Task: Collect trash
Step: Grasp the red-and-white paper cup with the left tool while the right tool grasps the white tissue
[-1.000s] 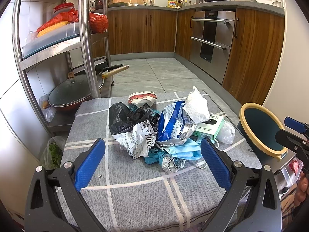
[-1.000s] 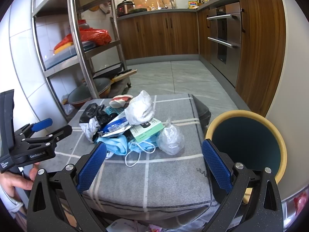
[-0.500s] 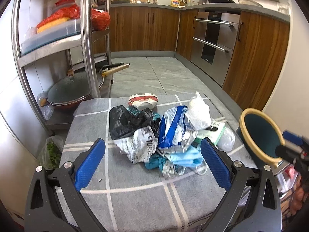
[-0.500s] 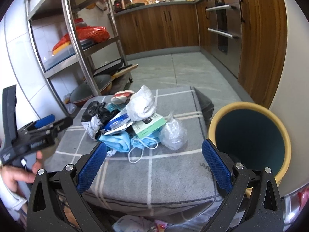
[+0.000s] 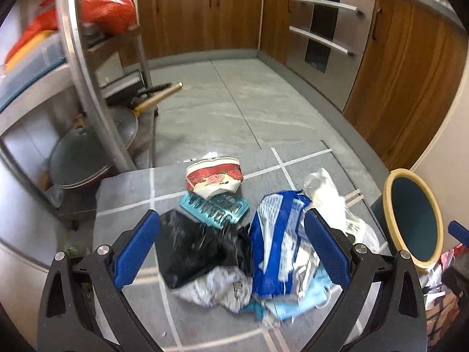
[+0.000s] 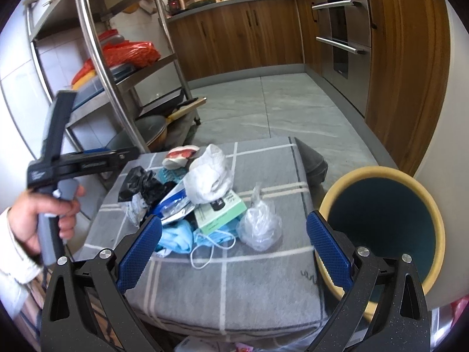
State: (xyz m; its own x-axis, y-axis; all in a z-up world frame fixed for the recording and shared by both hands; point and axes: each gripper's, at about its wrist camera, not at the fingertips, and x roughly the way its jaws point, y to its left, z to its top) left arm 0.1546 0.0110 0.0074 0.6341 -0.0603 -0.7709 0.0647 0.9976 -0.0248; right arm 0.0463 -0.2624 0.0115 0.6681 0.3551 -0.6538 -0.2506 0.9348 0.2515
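Note:
A heap of trash lies on a grey checked cushion (image 6: 228, 287): a black bag (image 5: 190, 243), a blue and silver wrapper (image 5: 278, 240), a white bag (image 6: 208, 176), a green box (image 6: 219, 212), blue face masks (image 6: 178, 237), a clear bag (image 6: 259, 226) and a floral paper bowl (image 5: 214, 177). My left gripper (image 5: 231, 249) hovers open right over the black bag and blue wrapper, touching nothing. My right gripper (image 6: 233, 250) stands open above the cushion's near edge, short of the masks. A teal bin with a yellow rim (image 6: 381, 223) stands to the right of the cushion.
A steel shelf rack (image 6: 117, 88) with pans and red bags stands to the left. Wooden cabinets and an oven (image 6: 340, 35) line the far and right walls. A hand (image 6: 44, 217) holds the left gripper's grip at the left of the right wrist view.
My left gripper has moved forward and down over the pile, so the trash lies between its fingers. The right gripper has edged a little closer to the cushion.

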